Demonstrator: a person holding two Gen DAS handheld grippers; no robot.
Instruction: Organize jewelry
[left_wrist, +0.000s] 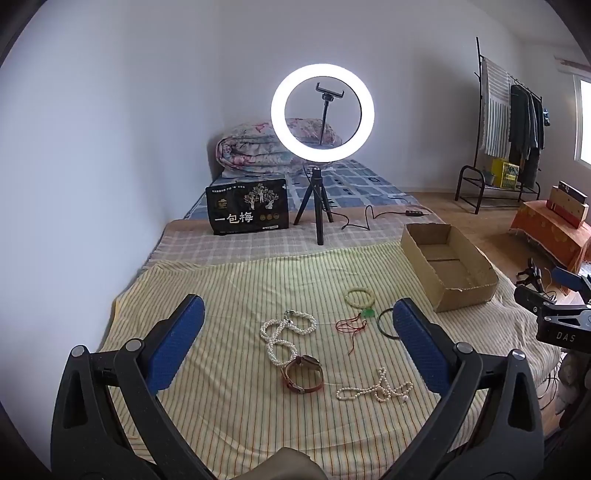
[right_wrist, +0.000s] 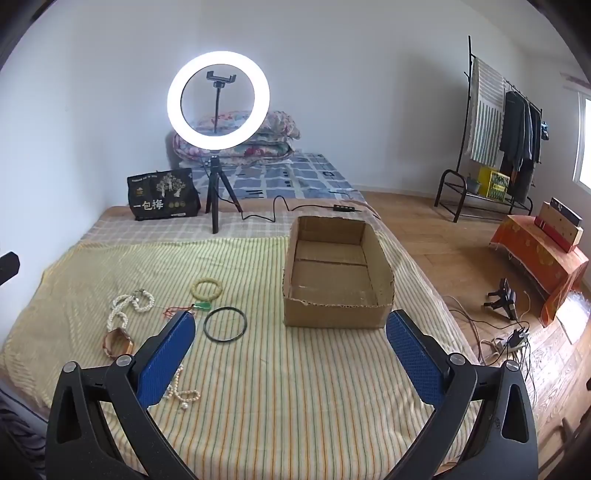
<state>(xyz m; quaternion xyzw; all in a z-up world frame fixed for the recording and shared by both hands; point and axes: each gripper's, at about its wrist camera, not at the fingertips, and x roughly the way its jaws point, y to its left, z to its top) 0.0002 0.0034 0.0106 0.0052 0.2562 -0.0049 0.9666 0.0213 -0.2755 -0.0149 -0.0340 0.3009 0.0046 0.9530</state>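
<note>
Both the left claw (left_wrist: 297, 332) and right claw (right_wrist: 290, 341) hang wide and empty; the limp, light pearl necklace (left_wrist: 284, 334) needs pinching at its bunched loop, the rigid dark bangle (right_wrist: 224, 325) by its thin rim.

On my right wrist view, the box (right_wrist: 338, 273) sits centre frame on the sheet (right_wrist: 258, 369), with the bangle (right_wrist: 224, 325) just left of it. The ring light (right_wrist: 218, 99) stands behind, upper left; I see the watch (right_wrist: 117, 344) and pearl necklace (right_wrist: 127, 304) at far left.
</note>
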